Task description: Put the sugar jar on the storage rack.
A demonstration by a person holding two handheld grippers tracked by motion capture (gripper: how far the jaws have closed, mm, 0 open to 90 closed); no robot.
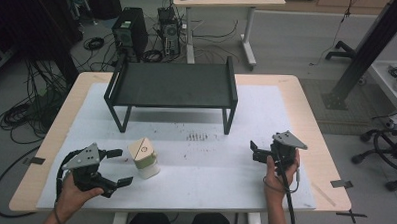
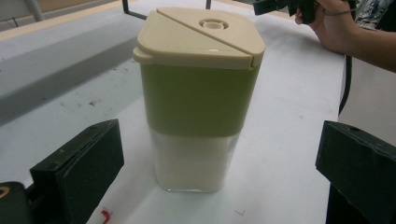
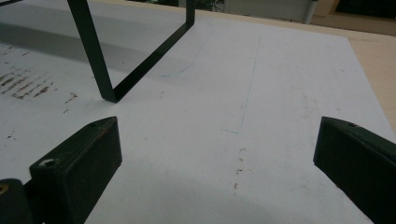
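- The container stands upright on the white sheet that covers the counter, in front of the black shelf rack and toward that rack's left end.
- It has a clear lower part filled with something white, a green band above that, and a beige lid split along a diagonal seam, with a small round boss on one half.
- The left gripper lies just to the left of the container, held in the person's left hand. Its jaws are spread wide and point at the container.
- In the left gripper view the container stands between the lines of the two jaws but a little beyond their tips; neither jaw touches it.
- The right gripper is well to the right of the container, in front of the rack's right leg, held in the right hand above the sheet.
- Its jaws are spread too, with bare sheet between them in the right gripper view.
- Small dark marks speckle the sheet between the container and the right gripper.
- A cable trails from the right gripper back along the forearm.
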